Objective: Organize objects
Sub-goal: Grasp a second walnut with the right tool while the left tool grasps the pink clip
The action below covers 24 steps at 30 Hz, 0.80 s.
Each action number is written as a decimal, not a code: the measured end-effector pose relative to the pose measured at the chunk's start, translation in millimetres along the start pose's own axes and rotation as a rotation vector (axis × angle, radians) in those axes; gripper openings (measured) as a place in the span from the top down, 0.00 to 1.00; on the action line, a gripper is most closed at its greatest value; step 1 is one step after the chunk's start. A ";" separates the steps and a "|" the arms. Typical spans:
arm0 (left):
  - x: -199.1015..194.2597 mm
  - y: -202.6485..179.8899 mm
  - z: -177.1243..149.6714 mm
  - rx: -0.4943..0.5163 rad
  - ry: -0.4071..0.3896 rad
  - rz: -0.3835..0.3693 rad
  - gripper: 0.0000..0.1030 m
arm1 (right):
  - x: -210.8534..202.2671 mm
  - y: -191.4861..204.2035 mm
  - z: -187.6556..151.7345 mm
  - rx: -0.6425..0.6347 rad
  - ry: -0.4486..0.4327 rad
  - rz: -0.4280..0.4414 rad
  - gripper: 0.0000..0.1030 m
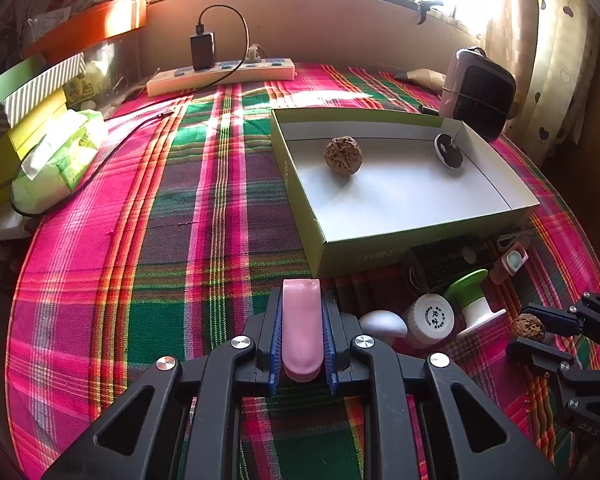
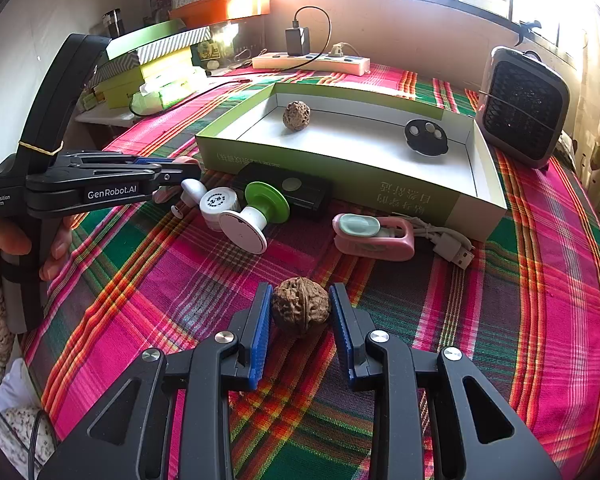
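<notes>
Walnut gripped in my right fingers, pink thing clamped in my left, both headed for the box just ahead.

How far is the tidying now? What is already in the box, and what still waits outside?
Done: one walnut and a black disc lie in the box. In hand: left gripper clamps a pink item; right gripper grips a second walnut. Left: white bottle, green-capped piece, pink clip, cable.
</notes>
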<state>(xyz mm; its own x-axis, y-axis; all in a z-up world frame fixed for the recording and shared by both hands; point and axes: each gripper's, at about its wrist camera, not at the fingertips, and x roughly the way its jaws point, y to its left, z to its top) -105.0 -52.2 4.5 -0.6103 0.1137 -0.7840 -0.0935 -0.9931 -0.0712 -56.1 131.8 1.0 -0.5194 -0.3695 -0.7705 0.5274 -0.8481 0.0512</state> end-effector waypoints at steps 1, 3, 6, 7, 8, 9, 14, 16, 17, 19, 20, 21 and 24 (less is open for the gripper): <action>0.0 0.3 -0.1 0.000 0.000 0.000 0.85 | 0.0 0.0 0.0 0.000 0.000 0.000 0.71; -0.5 0.2 -0.3 -0.001 0.000 0.001 0.85 | 0.1 -0.1 0.0 -0.001 0.000 0.000 0.71; -1.4 -0.6 -0.2 -0.001 0.001 0.005 0.85 | 0.2 -0.6 0.1 -0.001 0.000 0.000 0.71; -2.4 0.2 -0.6 -0.002 0.001 0.006 0.85 | 0.3 -0.8 0.1 0.000 0.000 -0.002 0.71; -3.0 -0.2 -0.4 -0.003 -0.001 0.007 0.85 | 0.2 -0.9 0.4 0.000 0.000 -0.002 0.71; -4.2 0.4 -0.3 -0.004 -0.003 0.008 0.85 | 0.0 -0.8 0.6 0.000 -0.001 -0.007 0.71; -10.5 0.4 0.7 -0.002 -0.015 0.006 0.85 | -1.0 -3.5 1.5 0.009 -0.004 -0.027 0.71; -13.9 0.5 1.7 -0.004 -0.021 0.001 0.85 | -3.0 -4.3 3.0 0.009 -0.010 -0.030 0.71; -15.7 -0.3 2.6 -0.004 -0.025 0.001 0.85 | -4.3 -4.7 4.1 0.010 -0.015 -0.030 0.71; -20.2 -0.4 3.5 -0.001 -0.034 -0.004 0.85 | -7.1 -5.2 7.0 0.010 -0.026 -0.031 0.71; -22.2 -0.9 4.4 0.001 -0.037 -0.005 0.85 | -8.5 -5.9 8.3 0.010 -0.030 -0.032 0.71; -24.6 -1.4 5.6 0.001 -0.043 -0.007 0.85 | -9.6 -6.5 10.1 0.011 -0.033 -0.032 0.71; -30.9 -2.5 10.3 0.000 -0.061 -0.015 0.85 | -12.6 -8.4 15.5 0.010 -0.046 -0.031 0.71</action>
<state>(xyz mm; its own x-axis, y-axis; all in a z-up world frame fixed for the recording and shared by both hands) -94.0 -52.9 35.3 -0.6554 0.1302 -0.7439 -0.1028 -0.9912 -0.0829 -64.4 137.7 20.1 -0.5658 -0.3596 -0.7420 0.5040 -0.8630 0.0340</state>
